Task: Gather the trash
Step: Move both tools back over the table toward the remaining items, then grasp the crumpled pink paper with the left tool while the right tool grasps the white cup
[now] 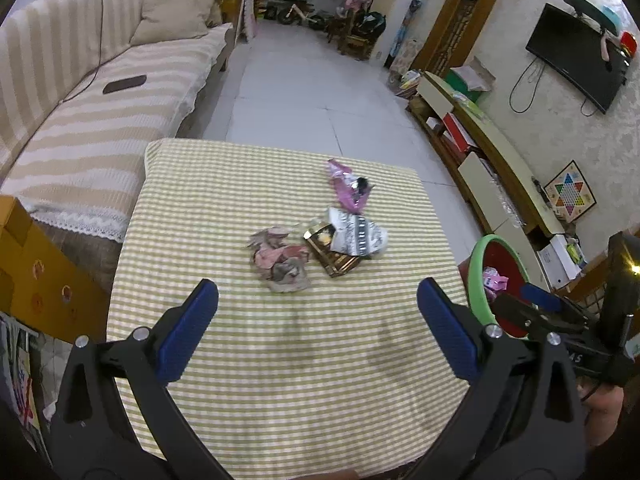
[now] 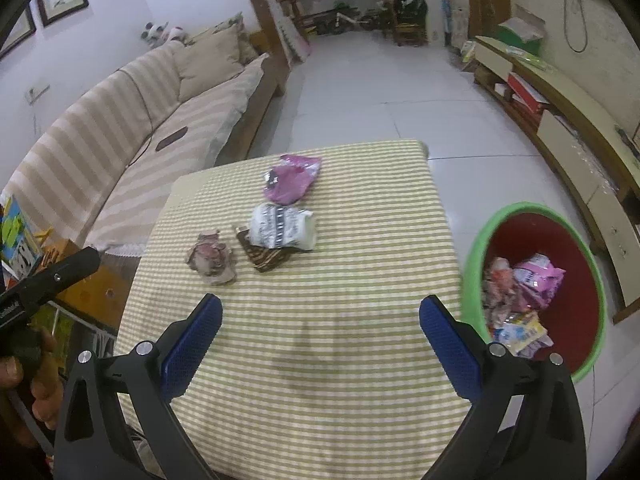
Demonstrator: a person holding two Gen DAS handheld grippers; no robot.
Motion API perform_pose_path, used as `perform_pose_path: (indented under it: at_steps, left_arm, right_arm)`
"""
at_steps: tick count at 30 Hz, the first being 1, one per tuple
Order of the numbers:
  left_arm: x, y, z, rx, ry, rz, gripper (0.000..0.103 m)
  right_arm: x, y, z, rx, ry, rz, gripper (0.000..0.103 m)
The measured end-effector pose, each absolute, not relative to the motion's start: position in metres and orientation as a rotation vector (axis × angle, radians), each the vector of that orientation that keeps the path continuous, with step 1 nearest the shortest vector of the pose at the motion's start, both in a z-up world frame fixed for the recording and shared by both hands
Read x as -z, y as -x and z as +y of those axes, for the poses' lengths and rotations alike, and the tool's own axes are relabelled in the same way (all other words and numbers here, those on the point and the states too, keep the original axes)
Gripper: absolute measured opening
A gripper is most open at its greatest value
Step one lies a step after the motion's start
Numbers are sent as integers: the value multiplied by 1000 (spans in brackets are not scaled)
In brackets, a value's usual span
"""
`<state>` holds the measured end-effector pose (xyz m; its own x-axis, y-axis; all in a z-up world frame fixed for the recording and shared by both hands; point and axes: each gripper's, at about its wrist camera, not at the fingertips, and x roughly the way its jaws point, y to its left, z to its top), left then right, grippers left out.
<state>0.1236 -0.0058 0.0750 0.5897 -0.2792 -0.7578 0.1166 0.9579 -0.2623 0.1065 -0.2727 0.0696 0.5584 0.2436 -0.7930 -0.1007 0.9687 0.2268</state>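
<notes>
Left claw point(image 1: 318, 304): hovering over the near counter point(image 1: 280, 360), fingers spread apart, gripping nothing.
Right claw point(image 2: 320, 316): hovering likewise, gaping wide.
Bin point(image 2: 476, 248): standing right, holding wrappers point(image 2: 520, 292).

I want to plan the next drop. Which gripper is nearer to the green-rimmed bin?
Right. The right gripper hovers open over the table's near edge with the bin just beside its right finger. The left gripper, also open, sits farther left, beyond it.
</notes>
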Motion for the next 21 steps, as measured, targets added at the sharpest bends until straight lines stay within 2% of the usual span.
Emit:
perform_pose_path:
  at_steps: [21]
  left_arm:
    - [-9, -185, 0, 238, 170, 1017, 97]
  right_arm:
    - [-8, -193, -240, -240, -217, 1035, 94]
